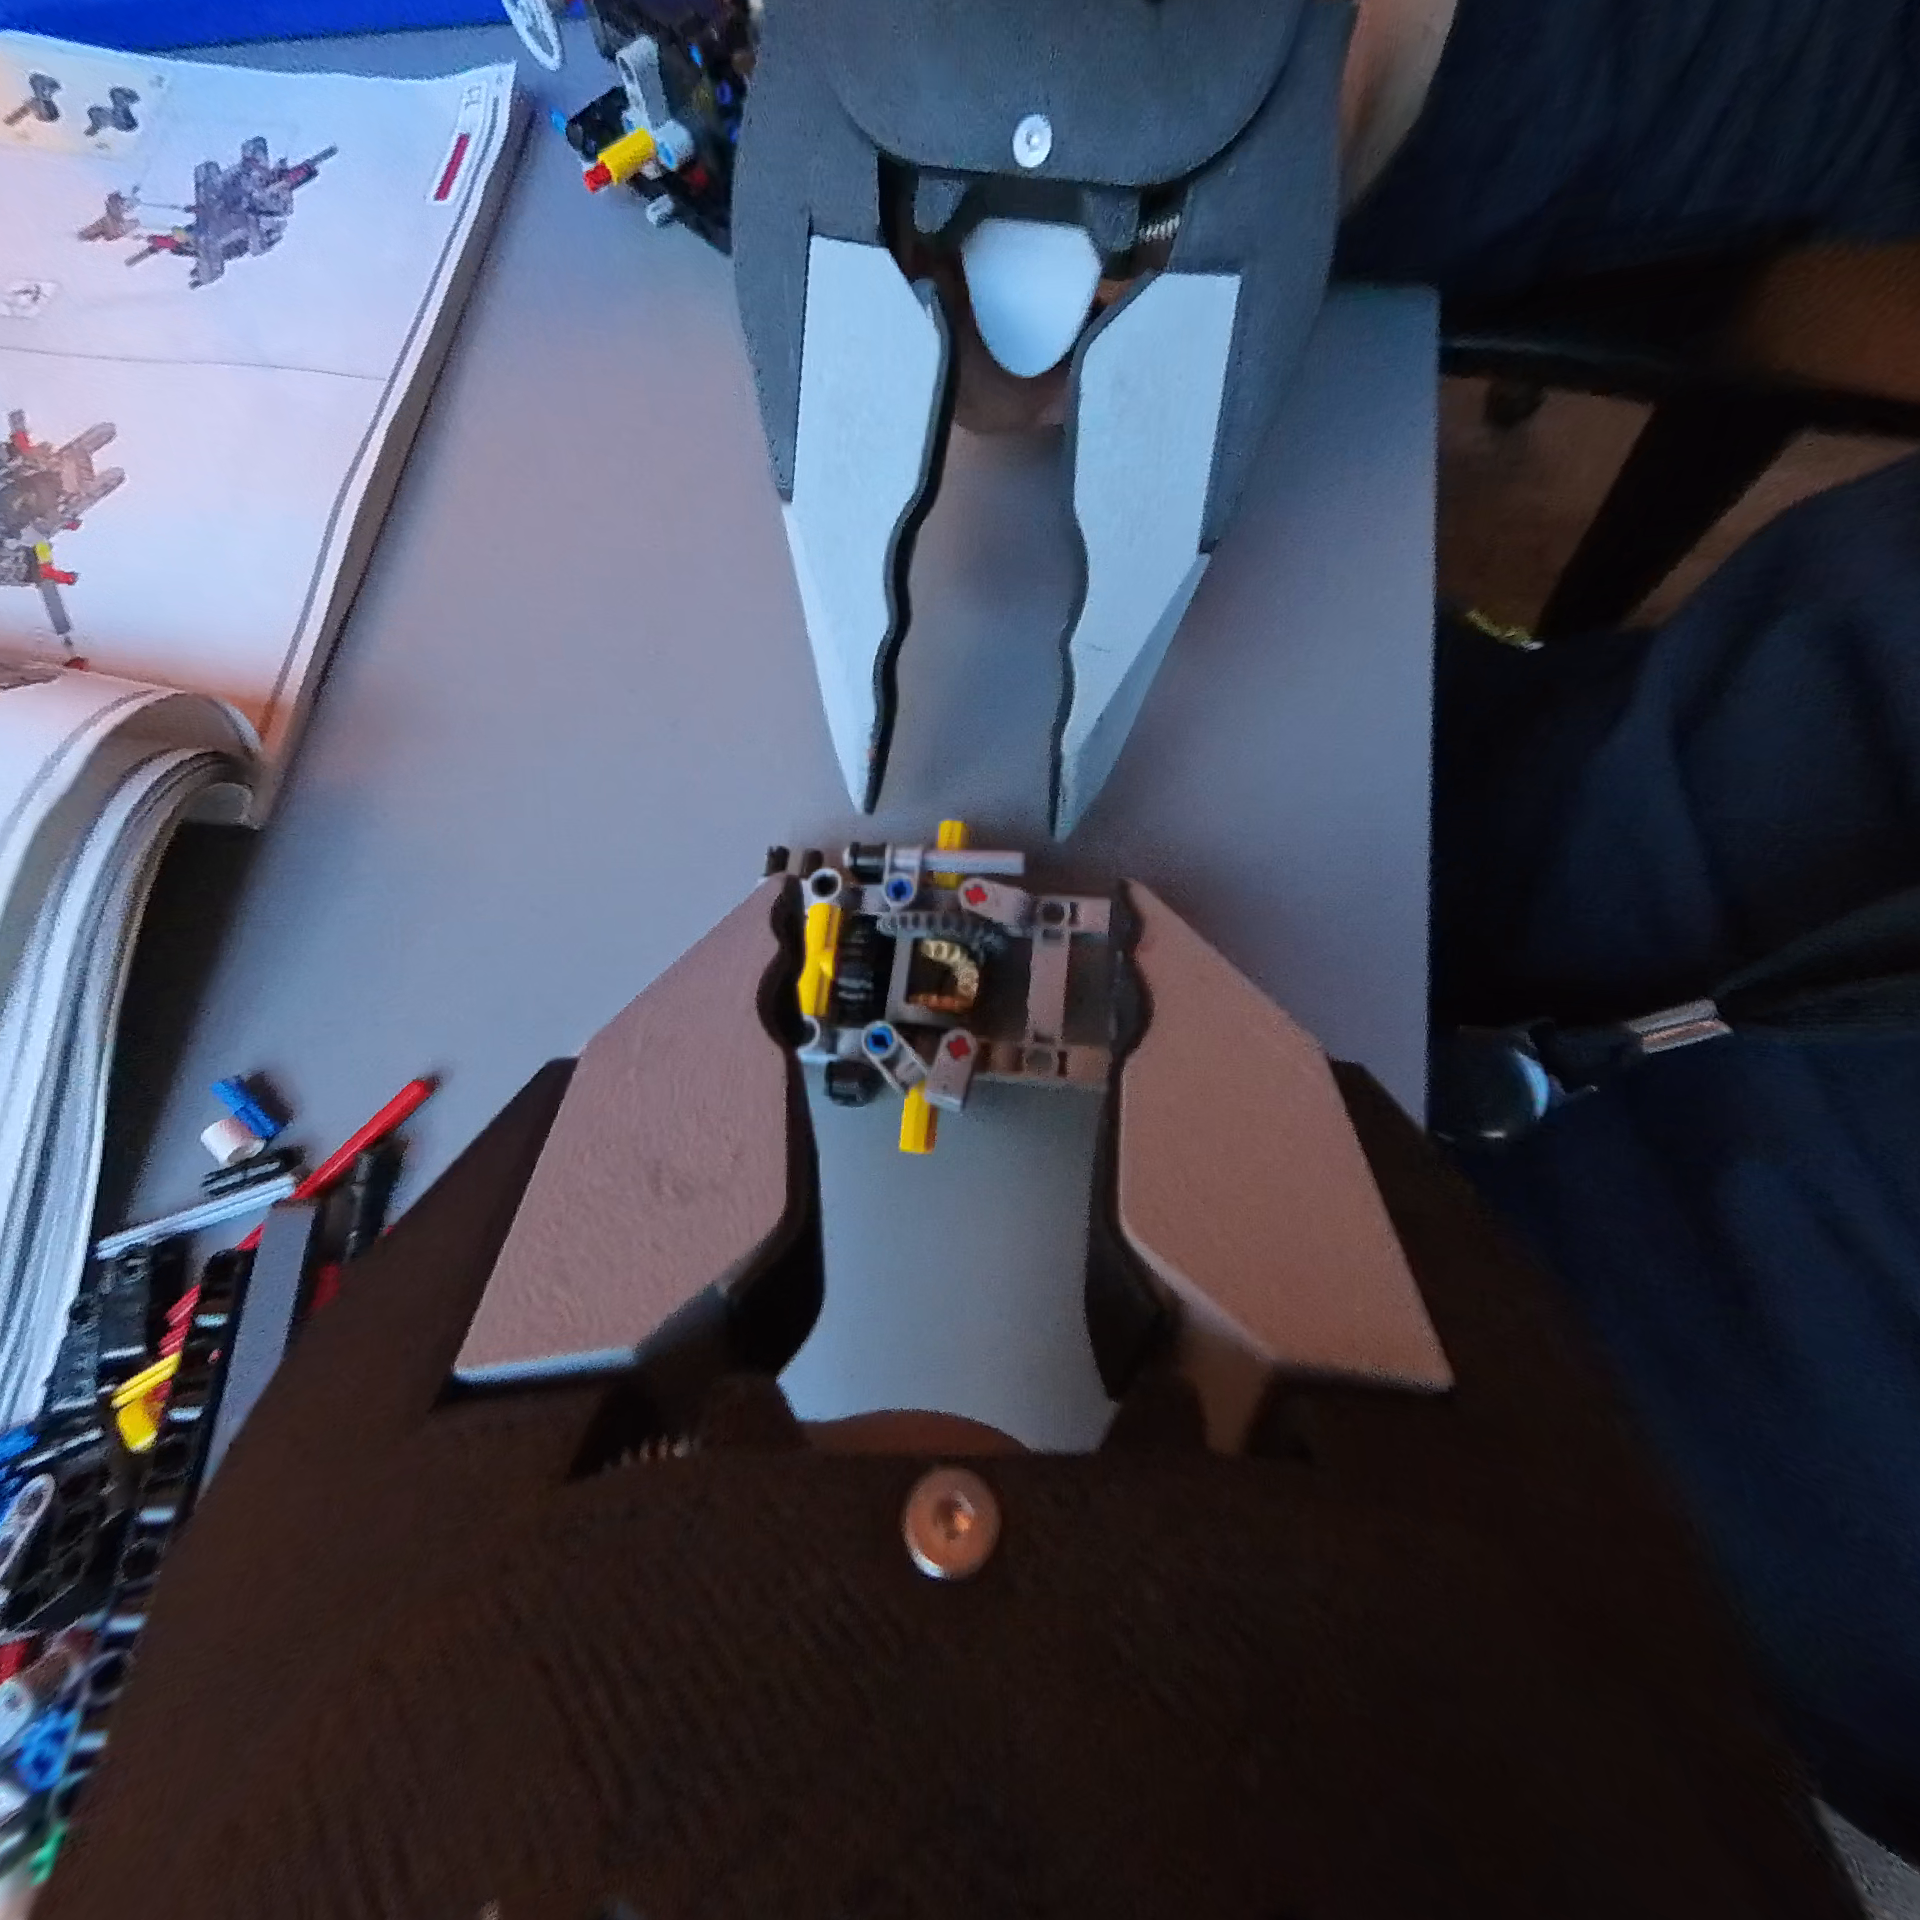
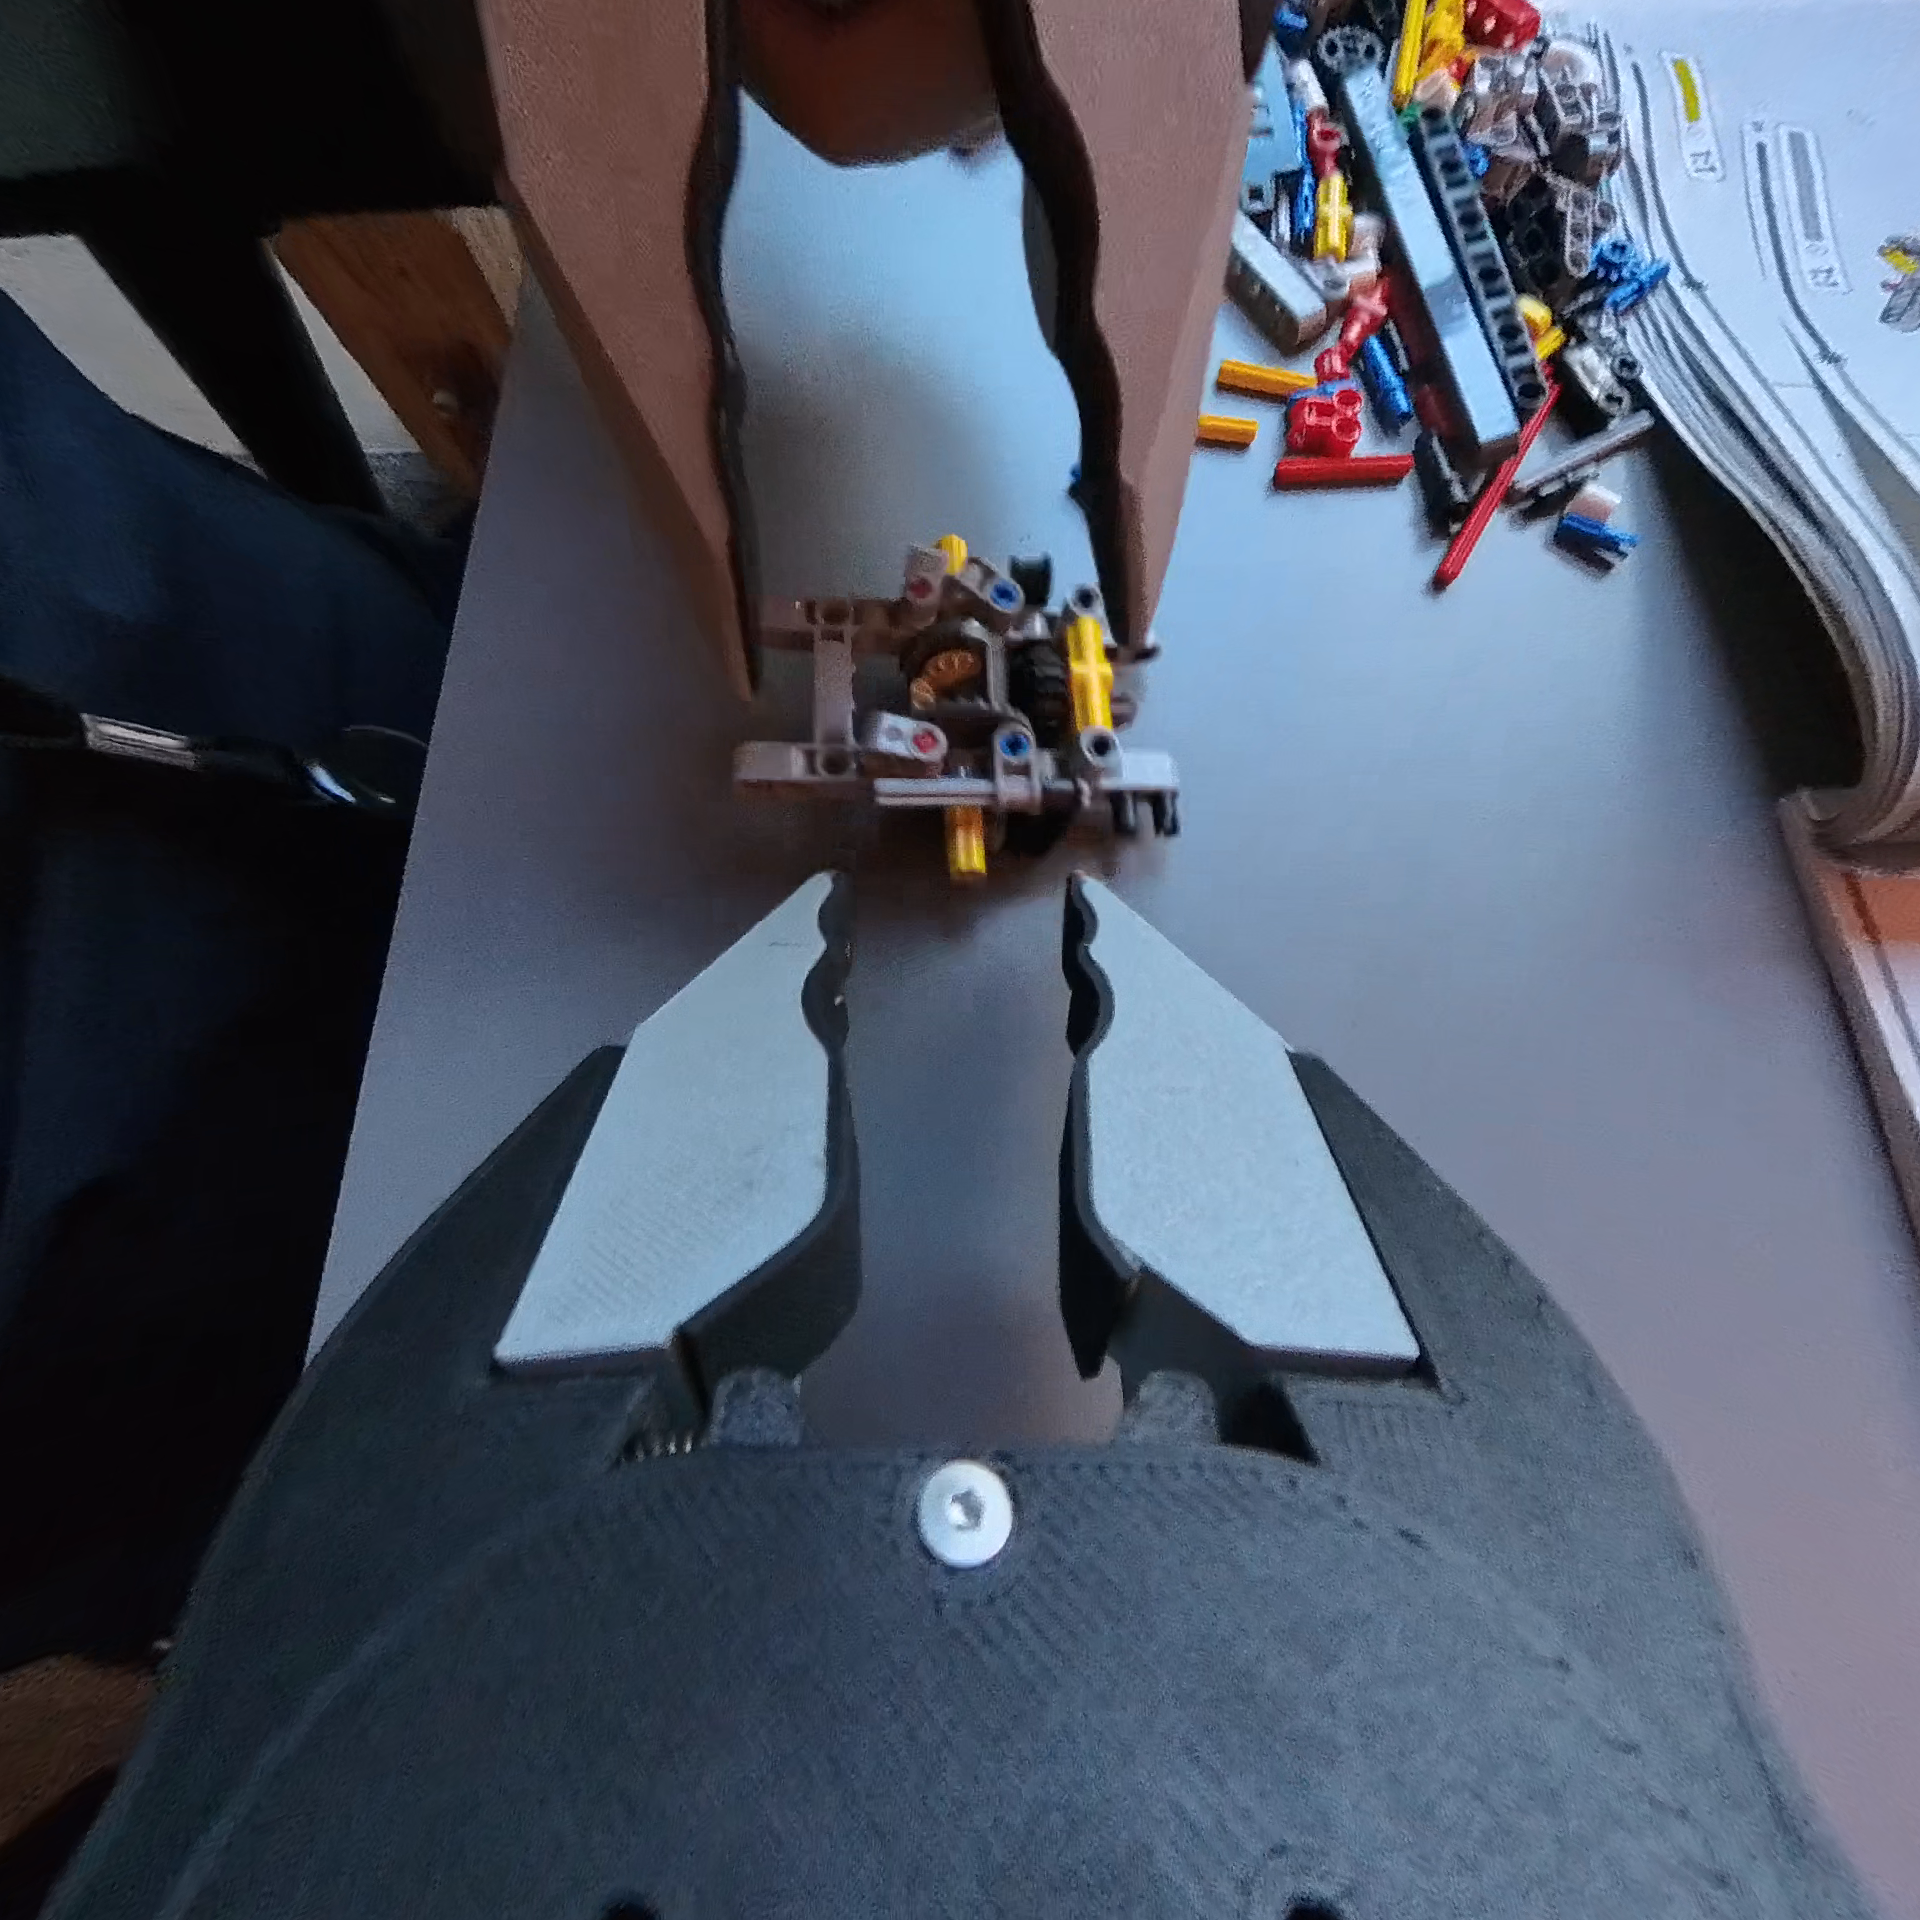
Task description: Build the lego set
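Two grippers face one brick assembly [image 1: 951, 971] on the table [image 1: 582, 727]: your left gripper [image 1: 951, 966] clamps its sides; your right gripper [image 2: 956, 883], spread and empty, hovers near. Nudging its yellow axle [image 2: 966, 842] could twist it loose.

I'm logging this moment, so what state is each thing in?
Small grey brick assembly with gears: resting on the grey table, clamped between the brown jaws.
Left gripper: gripping the assembly.
Right gripper: open, empty, just short of the assembly.
Instruction booklet: open.
Loose bricks: piled.

Grey brick assembly [image 1: 956, 966] (yellow, blue, red bits), brown fingers [image 1: 675, 1091], pale grey table [image 1: 582, 623].
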A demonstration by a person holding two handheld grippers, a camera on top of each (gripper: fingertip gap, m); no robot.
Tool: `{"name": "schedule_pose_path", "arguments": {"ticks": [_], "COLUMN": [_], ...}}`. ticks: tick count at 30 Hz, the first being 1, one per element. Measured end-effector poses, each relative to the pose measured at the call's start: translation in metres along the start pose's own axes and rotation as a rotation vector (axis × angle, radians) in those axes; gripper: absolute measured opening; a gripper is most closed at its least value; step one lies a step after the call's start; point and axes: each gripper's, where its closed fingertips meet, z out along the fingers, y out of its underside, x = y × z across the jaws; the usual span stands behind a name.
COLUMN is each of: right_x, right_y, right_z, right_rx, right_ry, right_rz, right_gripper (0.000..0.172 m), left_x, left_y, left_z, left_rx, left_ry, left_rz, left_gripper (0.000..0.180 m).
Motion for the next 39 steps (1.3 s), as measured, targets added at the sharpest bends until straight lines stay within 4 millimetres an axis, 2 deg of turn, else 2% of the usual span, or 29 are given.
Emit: {"name": "schedule_pose_path", "arguments": {"ticks": [2,5,10,13,18,25,28,32,36,39], "right_x": [0.0,-0.001,-0.003,-0.003,-0.001,-0.001,0.001,0.002,-0.001,0.0], "right_y": [0.004,-0.001,-0.013,-0.021,-0.015,-0.01,-0.01,-0.007,-0.006,-0.008], "right_z": [-0.001,0.002,0.003,0.001,0.007,0.013,0.012,0.014,0.015,0.014], "right_rx": [0.007,0.04,0.103,0.149,0.099,0.048,0.054,0.035,0.022,0.035], "right_ry": [-0.003,-0.015,-0.058,-0.087,-0.078,-0.041,-0.035,-0.035,-0.037,-0.026], "right_rz": [0.021,0.061,0.126,0.163,0.168,0.143,0.155,0.16,0.14,0.133], "right_gripper": [0.039,0.043,0.05,0.046,0.043,0.038,0.038,0.039,0.04,0.04], "left_x": [0.0,0.0,-0.002,-0.001,0.001,0.002,-0.001,-0.006,-0.015,-0.015], "left_y": [0.004,0.015,0.013,0.014,0.016,0.009,0.017,0.021,0.02,0.031], "left_z": [0.004,0.013,0.013,0.014,0.02,0.02,0.022,0.01,-0.013,-0.021], "left_rx": [-0.026,-0.097,-0.109,-0.118,-0.137,-0.116,-0.155,-0.153,-0.138,-0.173], "left_ry": [0.001,-0.005,-0.015,0.007,0.014,0.018,0.003,-0.019,-0.047,-0.028], "left_rz": [-0.012,-0.015,-0.009,-0.019,-0.013,-0.006,0.002,-0.002,-0.012,-0.018], "left_gripper": [0.056,0.062,0.066,0.067,0.07,0.071,0.072,0.074,0.074,0.074]}}
